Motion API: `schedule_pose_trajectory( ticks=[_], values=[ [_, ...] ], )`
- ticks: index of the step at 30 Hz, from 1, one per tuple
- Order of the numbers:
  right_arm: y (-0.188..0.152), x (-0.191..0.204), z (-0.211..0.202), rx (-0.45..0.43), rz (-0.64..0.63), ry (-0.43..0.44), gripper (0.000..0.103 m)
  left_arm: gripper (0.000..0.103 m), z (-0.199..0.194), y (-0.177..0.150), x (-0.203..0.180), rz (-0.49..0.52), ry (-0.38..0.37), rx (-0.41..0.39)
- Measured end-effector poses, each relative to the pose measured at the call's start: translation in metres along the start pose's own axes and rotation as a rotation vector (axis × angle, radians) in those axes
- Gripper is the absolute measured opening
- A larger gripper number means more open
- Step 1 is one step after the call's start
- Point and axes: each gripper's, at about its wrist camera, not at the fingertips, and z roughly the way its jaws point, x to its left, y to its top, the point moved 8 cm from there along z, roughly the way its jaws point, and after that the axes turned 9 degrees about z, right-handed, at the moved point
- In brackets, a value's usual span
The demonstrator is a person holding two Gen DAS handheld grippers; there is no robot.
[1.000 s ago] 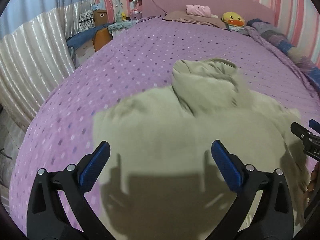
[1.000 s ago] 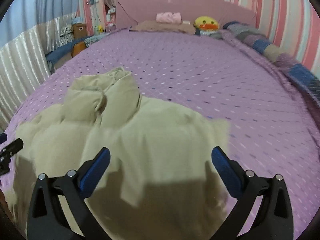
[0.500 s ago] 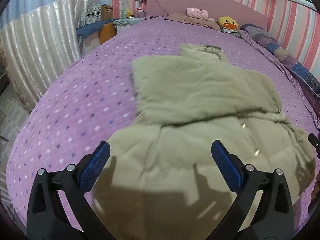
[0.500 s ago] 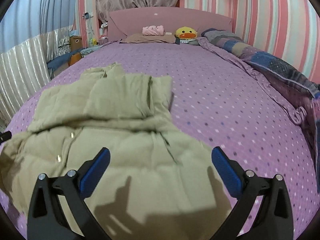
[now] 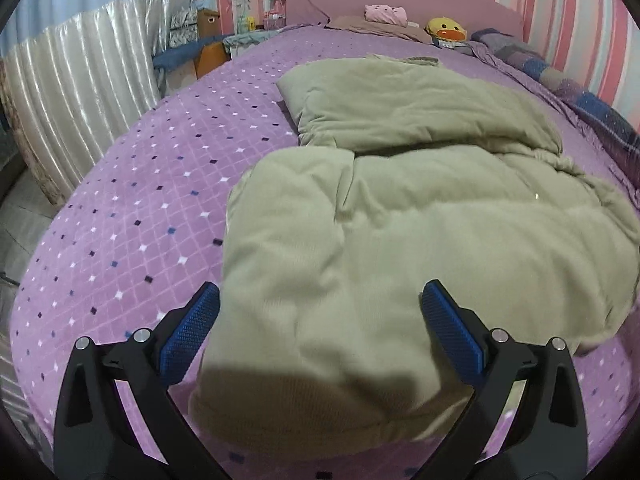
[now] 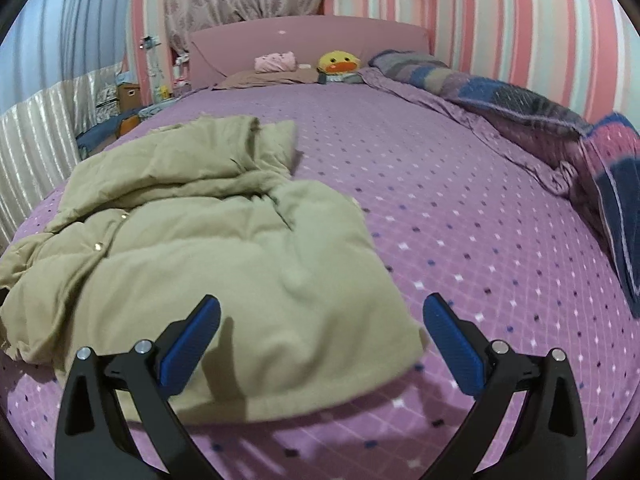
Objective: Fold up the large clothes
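We judge the fold about half done: the padded jacket (image 5: 400, 216) lies doubled on the bed (image 5: 140, 208), loose at one side, so smoothing remains. Our left claw (image 5: 320, 322) and right claw (image 6: 320, 334) hang released, grasping nothing, just above its near edge.

jacket (image 5: 400, 240): was bunched and lifted, now lies spread on bed (image 5: 140, 200) | both grippers: drawn back from it, higher
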Motion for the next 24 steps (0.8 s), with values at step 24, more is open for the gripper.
schedule_pose_trajectory(
  ticks=[24],
  values=[
    [-0.015,-0.026,0.05,0.095,0.023,0.122,0.101,0.1,0.031,-0.033,0.008,-0.112,-0.107,0.035]
  ],
)
